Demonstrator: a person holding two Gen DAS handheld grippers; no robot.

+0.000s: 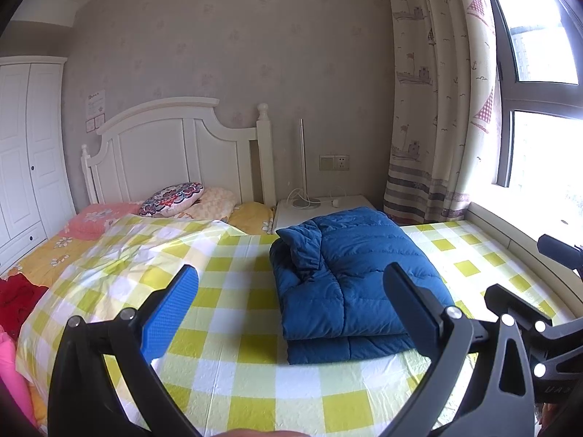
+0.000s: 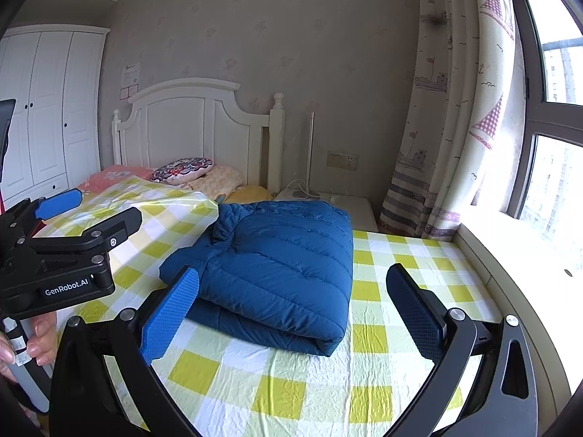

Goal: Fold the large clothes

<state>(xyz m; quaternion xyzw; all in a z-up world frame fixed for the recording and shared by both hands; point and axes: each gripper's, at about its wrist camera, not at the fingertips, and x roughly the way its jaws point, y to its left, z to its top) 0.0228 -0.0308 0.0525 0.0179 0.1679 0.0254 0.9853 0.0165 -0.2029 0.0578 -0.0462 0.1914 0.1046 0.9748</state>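
A blue quilted down jacket (image 1: 349, 276) lies folded into a thick rectangle on the yellow-and-white checked sheet (image 1: 240, 375); it also shows in the right wrist view (image 2: 277, 273). My left gripper (image 1: 291, 309) is open and empty, held above the sheet just in front of the jacket. My right gripper (image 2: 291, 313) is open and empty, in front of the jacket's near edge. The left gripper also shows at the left of the right wrist view (image 2: 91, 215), open, to the jacket's left. Neither gripper touches the jacket.
White headboard (image 1: 175, 145) and pillows (image 1: 171, 198) at the bed's far end. A white nightstand (image 1: 324, 207) with a lamp stands beyond the jacket. Curtain (image 1: 437, 109) and window ledge on the right. Red and pink clothes (image 1: 14, 302) lie at the left edge. A wardrobe (image 1: 25, 145) stands at far left.
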